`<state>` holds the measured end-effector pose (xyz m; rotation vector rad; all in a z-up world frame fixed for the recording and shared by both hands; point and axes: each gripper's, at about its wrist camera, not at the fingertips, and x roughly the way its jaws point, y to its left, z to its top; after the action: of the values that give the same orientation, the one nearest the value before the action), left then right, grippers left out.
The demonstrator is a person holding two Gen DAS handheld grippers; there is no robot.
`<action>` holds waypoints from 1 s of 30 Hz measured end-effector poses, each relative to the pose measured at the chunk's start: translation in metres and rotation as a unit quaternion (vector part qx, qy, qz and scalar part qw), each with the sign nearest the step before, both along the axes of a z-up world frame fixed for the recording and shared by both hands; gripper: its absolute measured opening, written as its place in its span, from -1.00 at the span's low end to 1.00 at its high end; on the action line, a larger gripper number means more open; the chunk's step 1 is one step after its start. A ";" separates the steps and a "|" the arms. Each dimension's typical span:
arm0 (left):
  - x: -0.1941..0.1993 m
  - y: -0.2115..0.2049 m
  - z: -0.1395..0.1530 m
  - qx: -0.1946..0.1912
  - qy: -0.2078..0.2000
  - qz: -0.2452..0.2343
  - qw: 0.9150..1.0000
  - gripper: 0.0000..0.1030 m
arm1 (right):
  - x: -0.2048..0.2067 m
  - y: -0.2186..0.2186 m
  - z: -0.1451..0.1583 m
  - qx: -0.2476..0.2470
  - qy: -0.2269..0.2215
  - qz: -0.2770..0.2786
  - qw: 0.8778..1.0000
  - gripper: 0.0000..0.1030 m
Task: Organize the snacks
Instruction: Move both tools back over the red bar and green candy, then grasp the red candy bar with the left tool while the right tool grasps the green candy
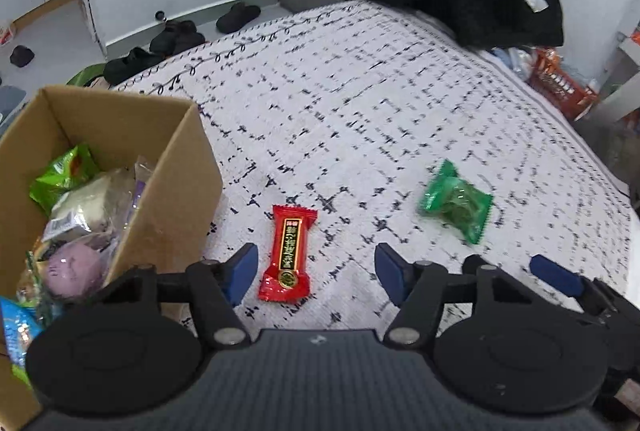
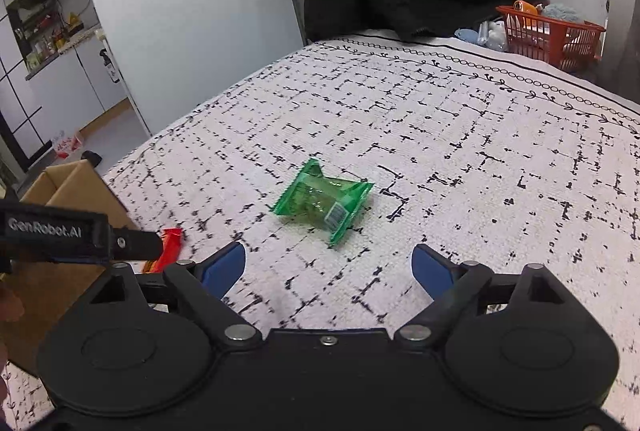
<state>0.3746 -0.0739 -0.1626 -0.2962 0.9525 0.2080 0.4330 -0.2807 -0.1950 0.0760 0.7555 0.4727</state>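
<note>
The cardboard box [image 1: 168, 191], already holding several snack packs, stands on the patterned bedspread [image 1: 360, 103] at the left. Just beside it lies the red snack bar [image 1: 286, 255], flat, its long axis running away from the left gripper [image 1: 316, 271], whose jaws stand apart around it, pads not touching. Further right, well apart from the box, the green candy packet [image 2: 324, 205] lies crumpled ahead of the right gripper [image 2: 328, 267], its crimped ends pointing left and right, jaws released and empty. Likely risks: the slick red wrapper could skid out of a shallow pinch on the soft cover, and the puffy green packet could squirt sideways under off-centre pads.
</note>
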 end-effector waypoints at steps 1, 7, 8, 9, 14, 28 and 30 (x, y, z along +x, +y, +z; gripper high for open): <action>0.002 0.001 -0.004 0.002 0.003 0.002 1.000 0.16 | 0.002 0.000 -0.002 0.000 0.001 0.000 1.000 0.73; 0.014 0.003 -0.021 0.019 0.014 0.006 1.000 0.01 | 0.016 0.005 -0.010 -0.007 0.001 0.003 1.000 0.73; 0.016 0.004 -0.024 0.016 0.018 0.008 1.000 -0.02 | 0.018 0.007 -0.011 -0.010 0.000 0.005 1.000 0.73; 0.017 0.004 -0.028 0.014 0.023 0.011 1.000 -0.04 | 0.020 0.008 -0.012 -0.013 -0.001 0.006 1.000 0.73; 0.018 0.003 -0.038 0.021 0.024 0.017 0.999 -0.19 | 0.030 0.014 -0.018 -0.023 -0.013 0.010 1.000 0.73; 0.031 0.001 -0.033 0.020 0.006 0.007 1.000 -0.63 | 0.055 0.031 -0.028 -0.042 -0.045 0.009 0.998 0.61; 0.031 0.000 -0.032 0.021 0.004 0.006 1.000 -0.63 | 0.057 0.032 -0.027 -0.047 -0.047 0.003 0.998 0.43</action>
<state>0.4054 -0.0743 -0.1948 -0.2625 0.9542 0.2400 0.4896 -0.2491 -0.2220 -0.0361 0.6847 0.4440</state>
